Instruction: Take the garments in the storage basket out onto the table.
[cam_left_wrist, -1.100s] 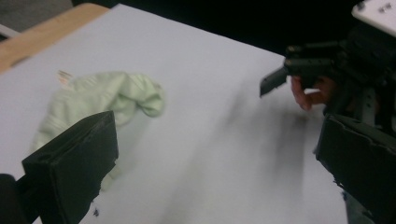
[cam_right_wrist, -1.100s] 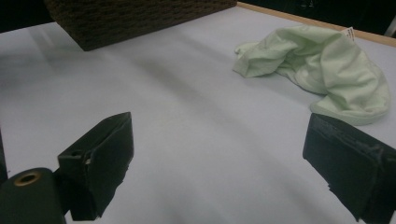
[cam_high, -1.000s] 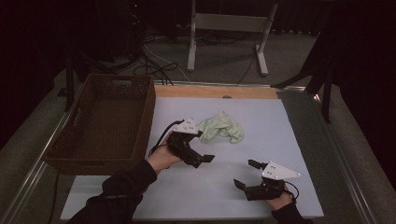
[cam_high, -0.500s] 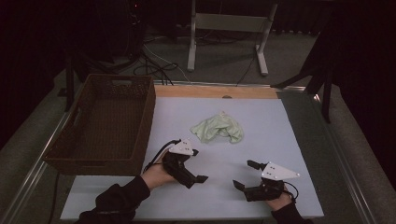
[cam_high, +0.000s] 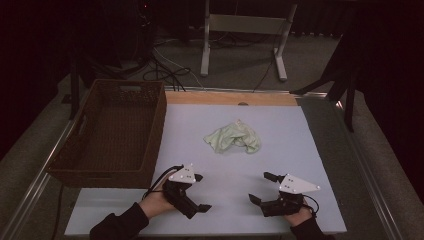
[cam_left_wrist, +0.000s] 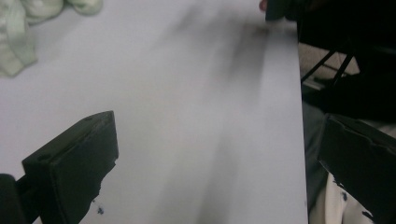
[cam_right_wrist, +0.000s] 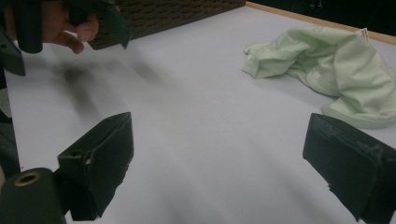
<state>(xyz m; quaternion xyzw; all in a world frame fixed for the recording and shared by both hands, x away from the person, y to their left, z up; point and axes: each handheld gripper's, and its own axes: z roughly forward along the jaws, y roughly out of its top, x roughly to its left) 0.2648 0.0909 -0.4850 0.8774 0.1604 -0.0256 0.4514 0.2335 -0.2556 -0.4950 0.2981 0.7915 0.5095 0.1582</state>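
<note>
Both my grippers sit low near the front edge of the white desk (cam_high: 300, 135), well apart. Left gripper (cam_high: 199, 192) has its fingers spread wide, nothing between them. Right gripper (cam_high: 262, 187) also has its fingers wide apart and empty. A crumpled pale green cloth (cam_high: 233, 137) lies mid-desk, beyond both grippers and clear of them; in the right gripper view it lies ahead, toward the right. A brown wicker basket (cam_high: 157, 125) stands on the desk's left side, near my left hand (cam_high: 156, 202).
</note>
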